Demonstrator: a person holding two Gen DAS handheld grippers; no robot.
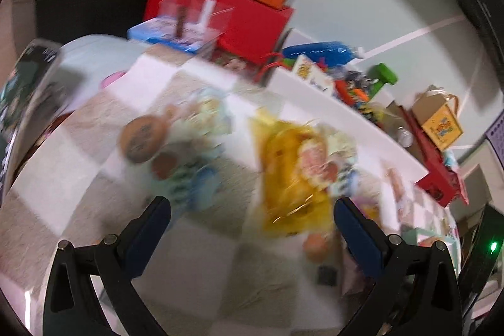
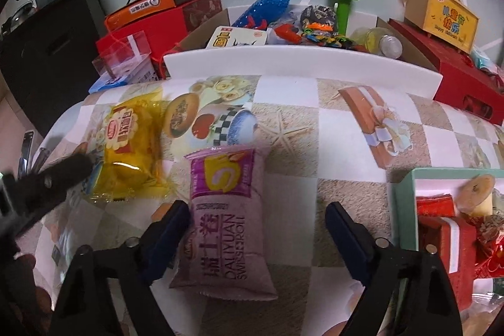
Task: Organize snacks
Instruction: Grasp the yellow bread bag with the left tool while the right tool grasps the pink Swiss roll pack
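Observation:
A yellow bread packet (image 2: 130,156) lies on the checked tablecloth at the left; it shows blurred in the left wrist view (image 1: 293,175), just ahead of my open, empty left gripper (image 1: 252,210). A pink-purple Swiss roll packet (image 2: 225,219) lies flat on the table. My right gripper (image 2: 258,218) is open around its lower half, the left finger (image 2: 170,229) beside its edge. A mint-green box (image 2: 406,197) at the right holds red snack packets (image 2: 441,235). My left gripper also shows in the right wrist view (image 2: 75,166), by the yellow packet.
A white tray (image 2: 299,62) with a blue bottle (image 2: 267,2), a green dumbbell (image 2: 343,2) and small toys stands along the table's far edge. Red boxes (image 2: 157,30), an orange box (image 2: 141,5), a clear box (image 2: 123,55) and a yellow gift box (image 2: 441,18) stand behind.

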